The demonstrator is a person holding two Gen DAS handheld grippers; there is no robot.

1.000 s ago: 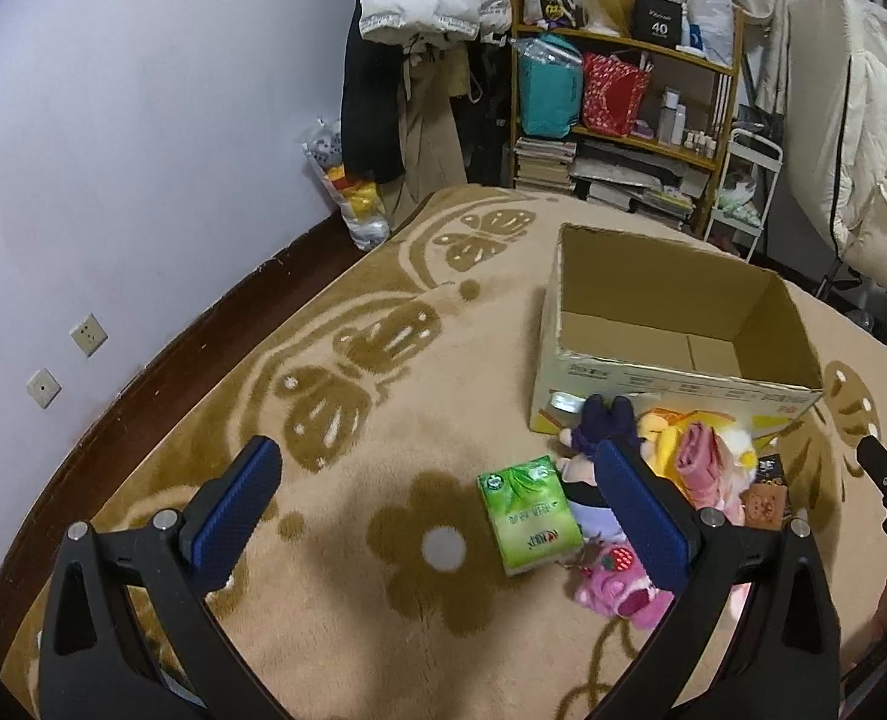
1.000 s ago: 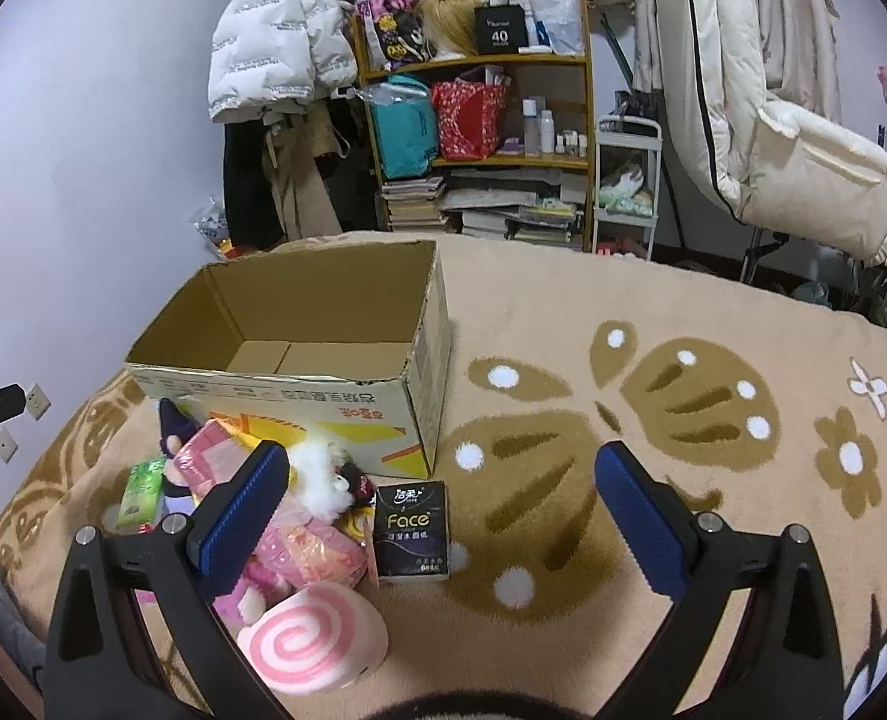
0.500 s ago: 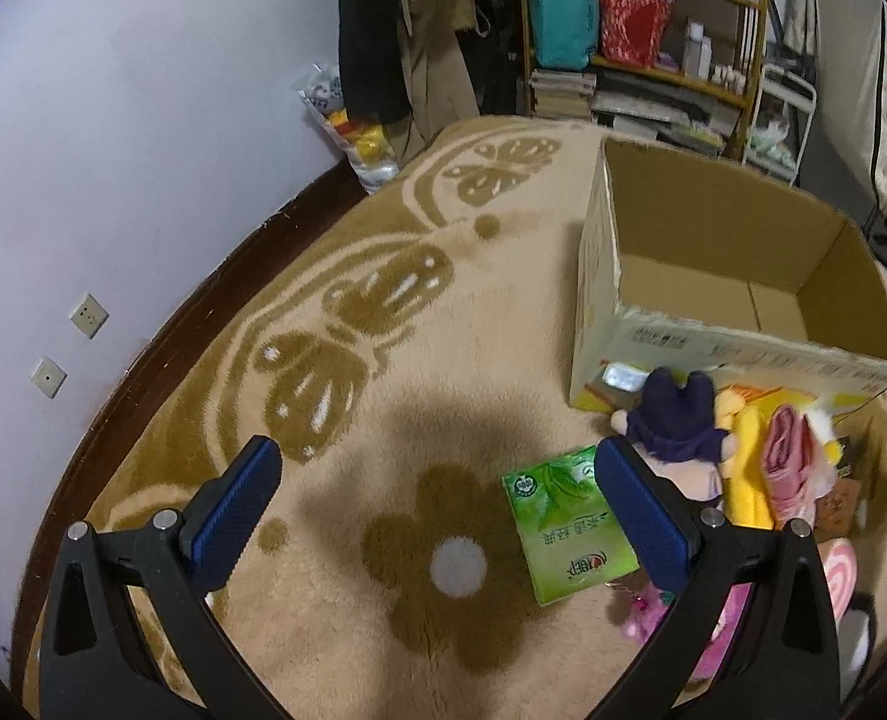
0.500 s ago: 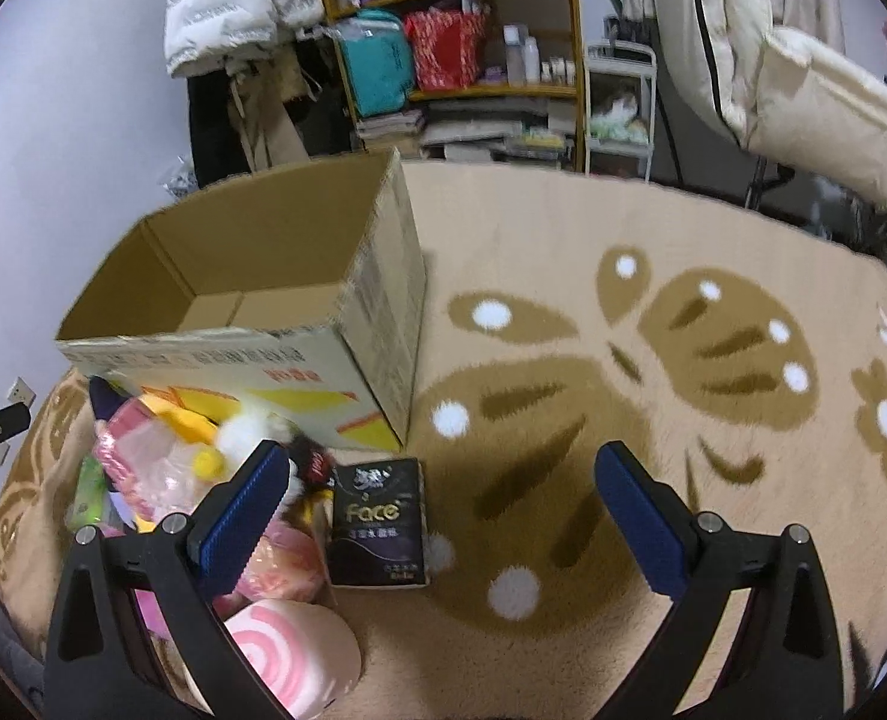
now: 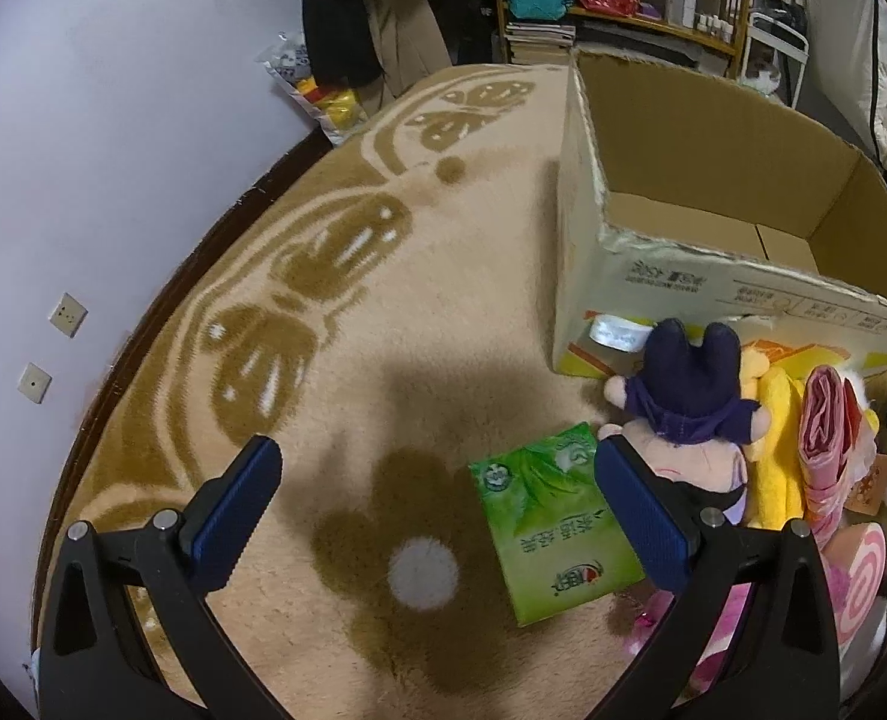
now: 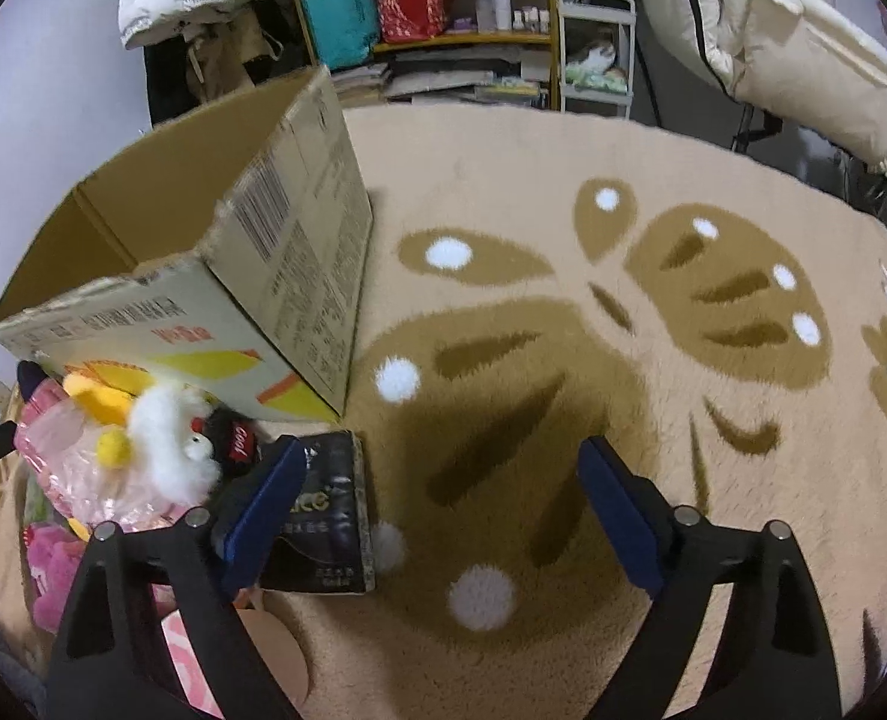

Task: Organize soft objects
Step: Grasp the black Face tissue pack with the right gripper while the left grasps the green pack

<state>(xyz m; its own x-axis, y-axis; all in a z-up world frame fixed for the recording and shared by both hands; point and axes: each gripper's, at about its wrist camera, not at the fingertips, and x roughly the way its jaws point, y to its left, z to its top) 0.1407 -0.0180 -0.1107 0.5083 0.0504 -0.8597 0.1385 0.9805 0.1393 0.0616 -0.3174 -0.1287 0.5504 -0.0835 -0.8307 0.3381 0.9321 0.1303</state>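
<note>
Barely begun: cardboard box (image 5: 713, 192) empty, toys (image 5: 689, 402) and tissue packs (image 5: 554, 525) heaped on rug. Left gripper (image 5: 437, 513) spread wide, grasping nothing; right gripper (image 6: 437, 516) released, lately narrowing slightly, nothing between.

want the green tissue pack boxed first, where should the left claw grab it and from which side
Probably across its two long edges, coming straight down from above: the green tissue pack lies flat on the rug, its left edge clear, its right edge close to the plush pile. The open left claw looks wide enough.
</note>
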